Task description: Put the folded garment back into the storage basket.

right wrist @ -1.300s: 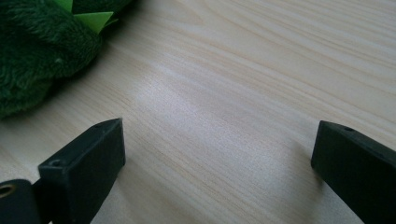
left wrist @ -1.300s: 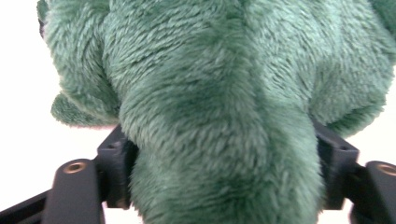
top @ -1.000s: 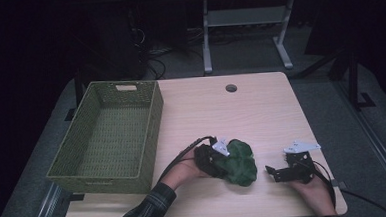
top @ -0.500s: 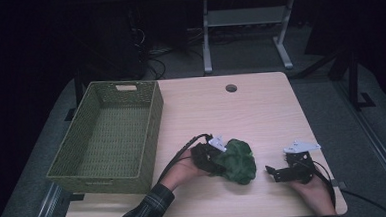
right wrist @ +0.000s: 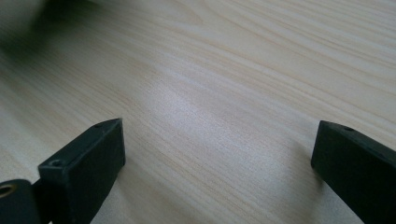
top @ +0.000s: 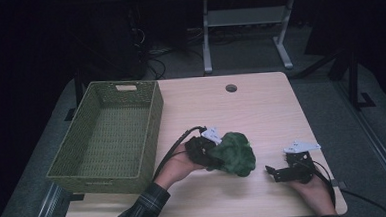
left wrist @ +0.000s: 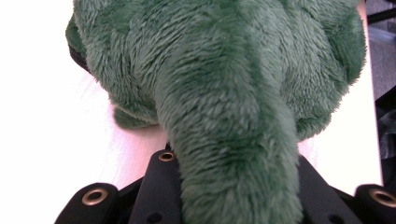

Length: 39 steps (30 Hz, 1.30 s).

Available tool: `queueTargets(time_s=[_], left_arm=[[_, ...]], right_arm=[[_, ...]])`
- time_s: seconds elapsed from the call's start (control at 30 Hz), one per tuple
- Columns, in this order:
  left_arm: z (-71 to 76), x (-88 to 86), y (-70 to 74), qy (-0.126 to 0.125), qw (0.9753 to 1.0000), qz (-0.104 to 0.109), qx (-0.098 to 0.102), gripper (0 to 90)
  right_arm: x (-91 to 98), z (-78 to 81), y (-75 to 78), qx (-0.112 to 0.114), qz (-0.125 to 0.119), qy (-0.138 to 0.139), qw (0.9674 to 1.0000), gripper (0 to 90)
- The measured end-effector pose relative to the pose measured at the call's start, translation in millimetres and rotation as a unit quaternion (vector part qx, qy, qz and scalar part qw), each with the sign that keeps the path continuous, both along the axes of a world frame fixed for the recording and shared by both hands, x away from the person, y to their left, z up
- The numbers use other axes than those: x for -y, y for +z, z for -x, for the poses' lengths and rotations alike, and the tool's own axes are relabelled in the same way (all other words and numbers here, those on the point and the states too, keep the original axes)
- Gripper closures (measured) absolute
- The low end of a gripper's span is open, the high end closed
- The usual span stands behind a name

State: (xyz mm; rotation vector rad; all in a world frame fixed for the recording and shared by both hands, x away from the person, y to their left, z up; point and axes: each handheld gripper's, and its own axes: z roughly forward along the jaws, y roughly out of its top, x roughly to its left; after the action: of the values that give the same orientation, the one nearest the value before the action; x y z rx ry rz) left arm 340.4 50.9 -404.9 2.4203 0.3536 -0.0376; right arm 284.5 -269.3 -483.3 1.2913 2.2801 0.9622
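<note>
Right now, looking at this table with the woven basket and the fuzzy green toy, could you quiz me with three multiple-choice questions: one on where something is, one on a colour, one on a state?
1. Where does the green woven basket stand on the pale wooden table?
A. at its left side
B. at its right side
C. in the middle

2. What colour is the fuzzy plush toy?
A. red
B. dark green
C. yellow

3. How does the left gripper stand?
A. wide open over bare wood
B. lying in the basket
C. shut on the plush toy

Answers:
1 A: in the high view the basket sits along the table's left edge.
2 B: the left gripper view shows dark green fur.
3 C: a strip of the toy runs pinched between its black jaws, which have just been closing; the right gripper rests open over bare wood.
</note>
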Motion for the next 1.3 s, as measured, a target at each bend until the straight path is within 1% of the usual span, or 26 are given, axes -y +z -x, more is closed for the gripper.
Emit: queueTargets(time_s=[0.17, 0.23, 0.27, 0.33, 0.37, 0.47, 0.53, 0.57, 0.67, 0.7, 0.8, 0.97, 1.0, 1.07, 1.1, 1.2, 1.3], left_arm=[[-1.5, -10.4, 16.2, 0.009, 0.9999, -0.005, 0.006, 73.3], [-1.9, -14.3, 22.6, 0.017, 0.9998, -0.003, 0.008, 73.3], [-2.5, -16.6, 26.4, 0.018, 0.9998, -0.007, 0.009, 73.3], [-3.5, -20.1, 31.4, 0.022, 0.9997, -0.004, 0.012, 73.3], [-3.9, -22.7, 35.7, 0.025, 0.9995, -0.008, 0.015, 73.2], [-4.8, -28.8, 43.6, 0.032, 0.9993, -0.004, 0.02, 73.2], [-5.6, -32.6, 48.1, 0.031, 0.9993, -0.007, 0.02, 73.2], [-5.2, -33.9, 49.8, 0.037, 0.9991, -0.002, 0.019, 73.2], [-6.1, -39.6, 54.9, 0.045, 0.9988, -0.002, 0.02, 73.1], [-7.1, -42.4, 57.2, 0.046, 0.9987, -0.002, 0.024, 73.2], [-7.7, -48.3, 61.9, 0.053, 0.9984, 0.006, 0.021, 73.1], [-9.8, -60.1, 71.3, 0.06, 0.9979, 0.002, 0.026, 73.1], [-9.7, -63.0, 73.6, 0.066, 0.9975, 0.005, 0.025, 73.1], [-10.7, -68.2, 77.4, 0.068, 0.9972, 0.003, 0.03, 73.1], [-10.8, -71.9, 79.9, 0.073, 0.997, 0.005, 0.028, 73.1], [-12.0, -80.9, 85.6, 0.079, 0.9963, -0.002, 0.034, 73.1], [-12.9, -91.3, 91.6, 0.089, 0.9953, -0.003, 0.037, 73.1]], right_arm=[[0.1, 0.0, 0.0, 0.0, 0.001, 0.001, 1.0, 2.6], [0.2, -0.1, -0.1, 0.001, 0.001, 0.001, 1.0, 2.6], [0.2, -0.1, -0.1, 0.001, 0.001, 0.001, 1.0, 2.6], [0.2, -0.1, -0.1, 0.001, 0.001, 0.001, 1.0, 2.6], [0.2, -0.1, -0.1, 0.001, 0.001, 0.001, 1.0, 2.6], [0.2, -0.1, 0.0, 0.001, 0.001, 0.001, 1.0, 2.6], [0.2, -0.1, 0.0, 0.001, 0.001, 0.001, 1.0, 2.6], [0.2, -0.1, -0.1, 0.001, 0.001, 0.001, 1.0, 2.6], [0.2, -0.1, 0.0, 0.001, 0.001, 0.001, 1.0, 2.6], [0.2, -0.1, 0.0, 0.001, 0.001, 0.001, 1.0, 2.6], [0.2, -0.1, -0.1, 0.001, 0.001, 0.001, 1.0, 2.6], [0.2, -0.1, -0.1, 0.001, 0.001, 0.001, 1.0, 2.6], [0.2, -0.1, 0.0, 0.0, 0.001, 0.001, 1.0, 2.6], [0.2, -0.1, 0.0, 0.0, 0.001, 0.001, 1.0, 2.6], [0.2, -0.1, 0.0, 0.0, 0.001, 0.001, 1.0, 2.6], [0.2, -0.1, -0.1, 0.001, 0.001, 0.001, 1.0, 2.6], [0.2, -0.1, 0.0, 0.001, 0.001, 0.001, 1.0, 2.6]])
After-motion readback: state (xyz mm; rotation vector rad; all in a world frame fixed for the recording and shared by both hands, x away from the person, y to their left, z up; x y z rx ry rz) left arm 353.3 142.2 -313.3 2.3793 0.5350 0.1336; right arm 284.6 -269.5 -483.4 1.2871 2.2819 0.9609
